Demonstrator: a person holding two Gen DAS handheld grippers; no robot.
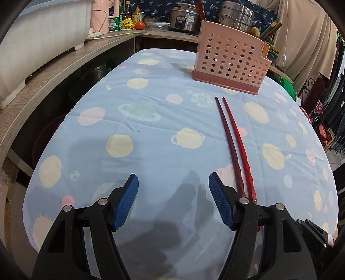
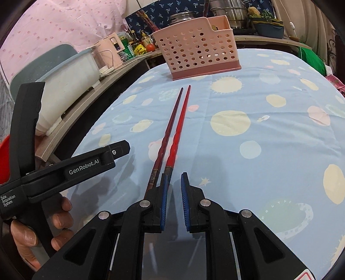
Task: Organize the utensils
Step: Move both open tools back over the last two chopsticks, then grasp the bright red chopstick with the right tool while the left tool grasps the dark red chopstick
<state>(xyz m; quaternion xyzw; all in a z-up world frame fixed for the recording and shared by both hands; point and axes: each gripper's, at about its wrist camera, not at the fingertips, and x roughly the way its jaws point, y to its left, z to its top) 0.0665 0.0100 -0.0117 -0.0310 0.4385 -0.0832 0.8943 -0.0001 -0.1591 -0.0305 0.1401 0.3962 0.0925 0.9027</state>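
Lying side by side on a bench draped in a blue planet-print tablecloth (image 1: 151,133), a pair of red chopsticks (image 1: 234,148) points toward a pink perforated utensil holder (image 1: 231,58) standing upright beyond their tips. The left gripper (image 1: 173,201) hovers low over the cloth with its blue-padded fingers (image 1: 127,200) spread wide and nothing between them; the chopsticks run just to its right, their thick ends passing behind its right finger. From the right wrist camera, the right gripper (image 2: 173,201) has its jaws set narrow, a slim gap between the ribbed pads (image 2: 163,200), and grips nothing. The chopsticks (image 2: 172,129) stretch straight ahead of it, slightly to its left, their butt ends disappearing behind its left finger; whether they touch it cannot be told. The utensil holder (image 2: 196,49) sits farther ahead, apart from the chopstick tips. At the right gripper's left, a hand (image 2: 41,234) clasps the black handle of the left gripper's body, marked "GenRobot.AI". A wooden shelf (image 1: 54,71) to the left gripper's left carries a white tub (image 1: 41,32) and a pink kettle (image 1: 100,17); pots and bottles crowd the counter behind the holder.
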